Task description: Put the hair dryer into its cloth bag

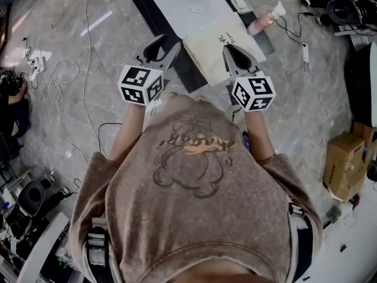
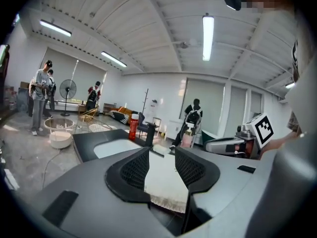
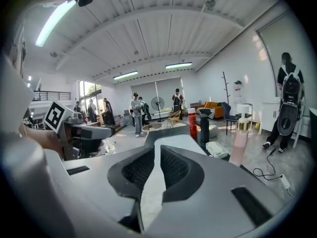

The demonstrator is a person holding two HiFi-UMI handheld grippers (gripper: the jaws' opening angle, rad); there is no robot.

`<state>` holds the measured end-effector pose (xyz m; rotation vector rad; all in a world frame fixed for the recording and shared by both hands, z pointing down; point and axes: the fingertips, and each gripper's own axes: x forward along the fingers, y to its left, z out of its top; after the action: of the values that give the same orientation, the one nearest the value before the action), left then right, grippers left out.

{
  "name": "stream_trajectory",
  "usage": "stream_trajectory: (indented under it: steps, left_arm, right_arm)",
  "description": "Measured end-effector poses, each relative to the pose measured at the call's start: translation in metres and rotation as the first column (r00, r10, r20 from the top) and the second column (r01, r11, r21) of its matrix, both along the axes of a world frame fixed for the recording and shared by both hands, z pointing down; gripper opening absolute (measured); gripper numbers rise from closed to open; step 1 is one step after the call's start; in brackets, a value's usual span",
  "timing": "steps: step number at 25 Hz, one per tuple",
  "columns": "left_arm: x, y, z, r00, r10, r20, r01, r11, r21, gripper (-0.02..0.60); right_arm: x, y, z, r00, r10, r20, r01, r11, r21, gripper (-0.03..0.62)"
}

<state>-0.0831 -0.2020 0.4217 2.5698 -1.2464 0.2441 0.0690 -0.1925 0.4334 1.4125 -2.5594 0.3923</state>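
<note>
The cream cloth bag (image 1: 207, 50) with dark lettering lies flat on the dark counter, next to the white sink (image 1: 182, 5). My left gripper (image 1: 169, 42) hangs above the counter just left of the bag, jaws open and empty. In the left gripper view the bag (image 2: 163, 180) shows beyond the gap of the left gripper (image 2: 162, 152). My right gripper (image 1: 227, 48) hovers over the bag's right edge. In its own view the right gripper (image 3: 158, 150) has its jaws nearly together, only a thin slit left, nothing gripped. I cannot make out the hair dryer in any view.
A pink bottle (image 1: 262, 19) and a white dish (image 1: 240, 2) lie right of the sink. A red bottle (image 3: 192, 123) and a black upright thing (image 3: 204, 125) stand at the counter's far end. Cables (image 1: 59, 81) trail on the floor; a cardboard box (image 1: 344, 164) sits right. People stand far off.
</note>
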Motion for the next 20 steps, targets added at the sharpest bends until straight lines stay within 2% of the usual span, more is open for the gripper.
stream_trajectory:
  steps: [3,6,9,15,20]
  left_arm:
    - [-0.006,-0.002,-0.009,0.999,-0.025,-0.040,0.026,0.999,0.023,0.175]
    - [-0.012,-0.002,-0.008,0.998,-0.036,-0.060,0.038,0.999,0.032,0.170]
    - [-0.017,0.001,-0.002,0.996,-0.052,-0.072,0.054,0.998,0.029,0.126]
    - [-0.025,0.003,0.014,0.993,-0.109,-0.046,0.111,0.993,0.031,0.029]
    - [-0.026,0.005,0.031,0.991,-0.127,-0.033,0.128,0.992,0.013,0.018]
  right_arm:
    - [0.016,0.003,-0.006,0.999,0.050,0.022,-0.051,0.998,0.041,0.035]
    - [0.025,0.006,-0.007,0.998,0.063,0.007,-0.064,0.995,0.080,0.019]
    - [0.030,0.009,-0.007,0.997,0.075,0.009,-0.075,0.993,0.096,0.005]
    - [0.027,0.012,-0.003,0.997,0.073,0.020,-0.075,0.992,0.102,-0.006]
    - [0.023,0.014,0.010,0.998,0.061,0.025,-0.063,0.994,0.087,-0.012]
